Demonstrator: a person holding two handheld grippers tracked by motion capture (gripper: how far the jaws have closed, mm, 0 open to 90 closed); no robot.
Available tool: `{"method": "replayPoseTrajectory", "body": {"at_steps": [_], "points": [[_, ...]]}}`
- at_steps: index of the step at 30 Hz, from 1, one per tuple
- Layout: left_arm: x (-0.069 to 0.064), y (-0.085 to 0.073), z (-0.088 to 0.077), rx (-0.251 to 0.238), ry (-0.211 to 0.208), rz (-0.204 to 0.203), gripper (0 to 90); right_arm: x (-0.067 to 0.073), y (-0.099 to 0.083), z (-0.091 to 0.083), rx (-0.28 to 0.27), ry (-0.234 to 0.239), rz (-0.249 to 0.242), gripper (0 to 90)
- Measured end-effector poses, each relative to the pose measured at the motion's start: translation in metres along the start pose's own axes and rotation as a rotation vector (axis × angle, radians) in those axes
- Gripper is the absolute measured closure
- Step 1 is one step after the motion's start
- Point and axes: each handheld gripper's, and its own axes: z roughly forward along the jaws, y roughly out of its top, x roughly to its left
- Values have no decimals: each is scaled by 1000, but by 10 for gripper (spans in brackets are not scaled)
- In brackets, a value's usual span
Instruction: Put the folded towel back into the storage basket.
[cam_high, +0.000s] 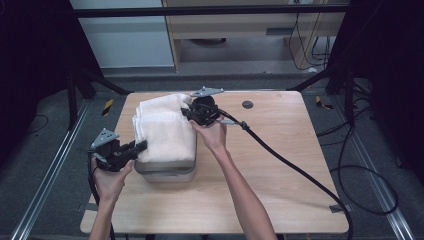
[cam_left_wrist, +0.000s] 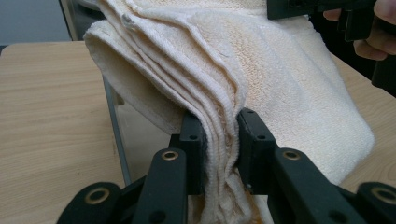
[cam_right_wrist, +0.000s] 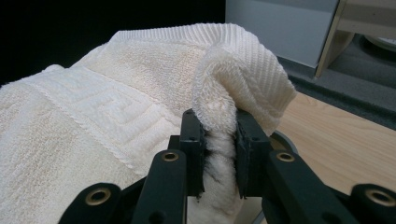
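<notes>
Folded cream towel draped over grey bin on desk. Left tongs clamped on near edge layers; right tongs clamped on far corner. Risk: uneven lift drops layers, unfolds towel.

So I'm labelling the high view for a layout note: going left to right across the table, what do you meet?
Left gripper → cream towel over a grey container → right gripper → round dark grommet.

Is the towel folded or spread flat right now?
Folded: the towel shows several stacked edge layers between the left gripper jaws, draped over the grey bin.
</notes>
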Motion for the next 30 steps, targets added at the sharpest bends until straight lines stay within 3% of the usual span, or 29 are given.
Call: {"method": "replayPoseTrajectory", "body": {"at_steps": [30], "points": [[13,-20,25,95,49,-2,735,-2,-27,36,93,-32,-9,756]]}}
